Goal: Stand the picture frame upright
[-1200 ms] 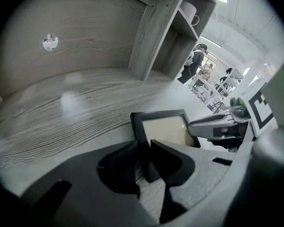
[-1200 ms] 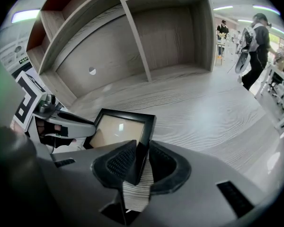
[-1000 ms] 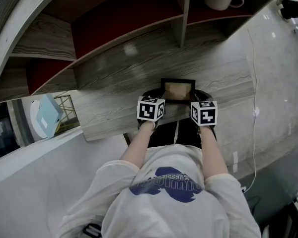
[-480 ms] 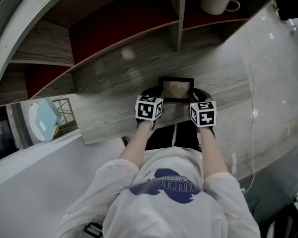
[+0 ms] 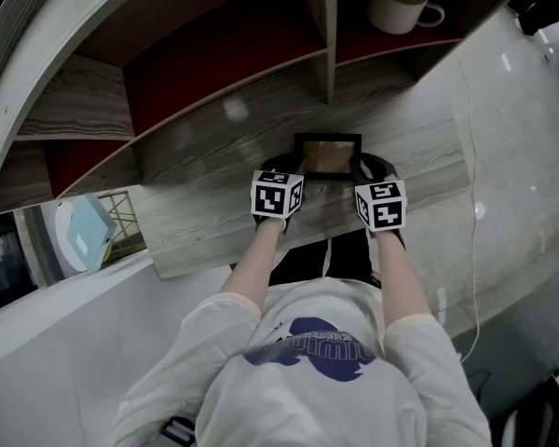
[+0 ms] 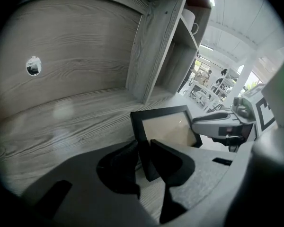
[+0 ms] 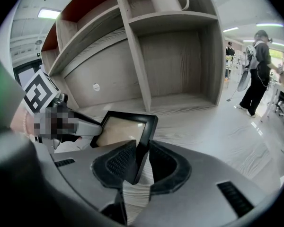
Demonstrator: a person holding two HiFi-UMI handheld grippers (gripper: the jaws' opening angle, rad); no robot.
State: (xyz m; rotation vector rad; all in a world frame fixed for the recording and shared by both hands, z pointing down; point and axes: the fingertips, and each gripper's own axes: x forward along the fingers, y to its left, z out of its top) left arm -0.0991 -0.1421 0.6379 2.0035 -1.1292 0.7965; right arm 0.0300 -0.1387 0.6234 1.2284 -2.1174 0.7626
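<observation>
Shelf unit [image 5: 214,147] – grey wood grain, red back panels, curved front edge; fills the upper head view. Against a second ago, both grippers and the frame have gone a little deeper over the shelf board, away from the front edge; grip unchanged.

Person at the shelf, white shirt [image 5: 307,361] with a blue print, both forearms stretched forward side by side and angled down to the board.

Compartments: the upper right one holds a pale mug [image 5: 399,0], upright, handle to the right. The lower bay behind the frame shows only a small round hole [image 6: 33,66] in its back panel. Off the left end of the shelf, a wire rack [image 5: 121,214] with a light blue, round-cornered thing [image 5: 82,234] in or against it; too small to say which.

Picture frame [image 5: 328,155] – black rim, tan insert – between the two grippers on the open board, face tilted up toward the person. Whether its lower edge touches the wood, I cannot tell.

Left gripper [image 6: 144,157]: jaws pinching the frame's left rim near the lower corner. Right gripper [image 7: 141,162]: jaws pinching the right rim likewise. Marker cubes [image 5: 278,196] and [image 5: 381,204] are level with each other, one to each side of the frame.
</observation>
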